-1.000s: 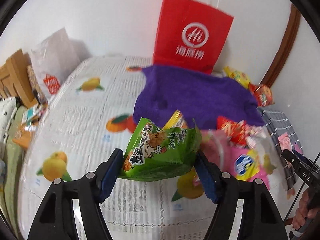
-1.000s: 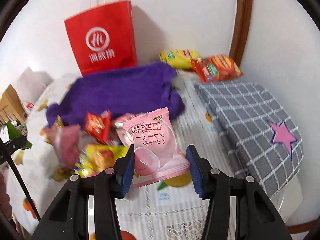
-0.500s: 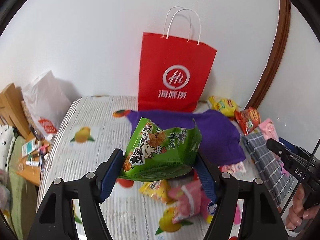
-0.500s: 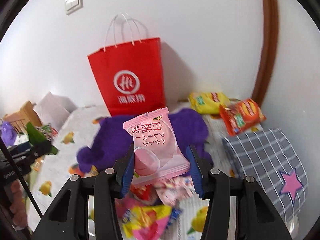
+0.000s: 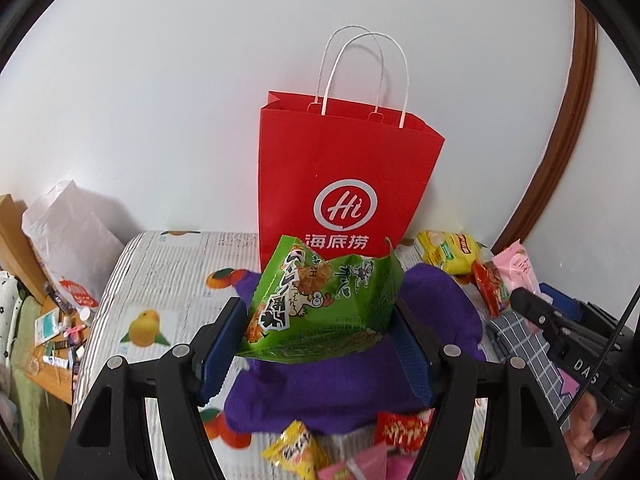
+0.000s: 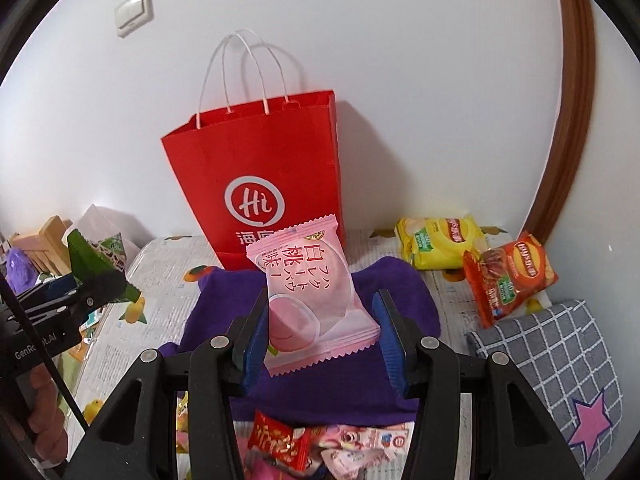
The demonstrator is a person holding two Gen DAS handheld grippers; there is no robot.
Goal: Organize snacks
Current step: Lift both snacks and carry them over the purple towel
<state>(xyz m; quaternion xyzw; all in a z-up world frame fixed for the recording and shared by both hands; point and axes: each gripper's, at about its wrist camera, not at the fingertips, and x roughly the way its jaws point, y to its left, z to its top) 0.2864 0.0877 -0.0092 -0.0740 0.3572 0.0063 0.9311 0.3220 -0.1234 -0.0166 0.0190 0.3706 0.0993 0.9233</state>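
The fruit-print bed (image 5: 168, 280) carried a purple towel (image 5: 304, 392), with the red paper bag (image 5: 344, 184) upright against the wall behind it. Only your right view showed the wall switch (image 6: 134, 10) and the whole checked cushion (image 6: 560, 364). Your left tongs (image 5: 320, 344) were part-open, clamped on the green snack bag (image 5: 324, 300) above the towel. Your right tongs (image 6: 320, 338) pinched the pink peach packet (image 6: 312, 296) before the bag.
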